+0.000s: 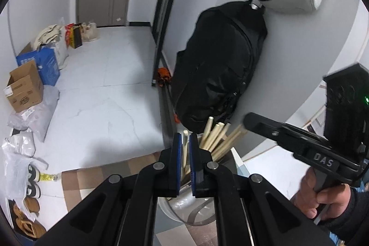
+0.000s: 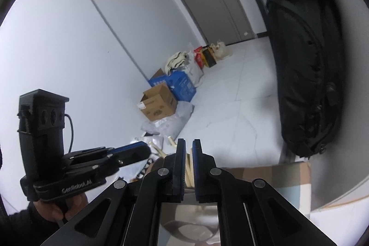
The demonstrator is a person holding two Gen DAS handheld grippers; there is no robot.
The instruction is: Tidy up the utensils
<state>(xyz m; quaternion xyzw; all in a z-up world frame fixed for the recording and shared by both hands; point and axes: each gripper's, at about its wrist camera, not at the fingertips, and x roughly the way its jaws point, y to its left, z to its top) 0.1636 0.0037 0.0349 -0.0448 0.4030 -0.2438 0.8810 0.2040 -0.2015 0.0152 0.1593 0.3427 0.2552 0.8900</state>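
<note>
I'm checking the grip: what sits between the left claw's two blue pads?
In the left wrist view, one pale wooden chopstick stands between the left claw's blue pads, rising from the metal holder below.
</note>
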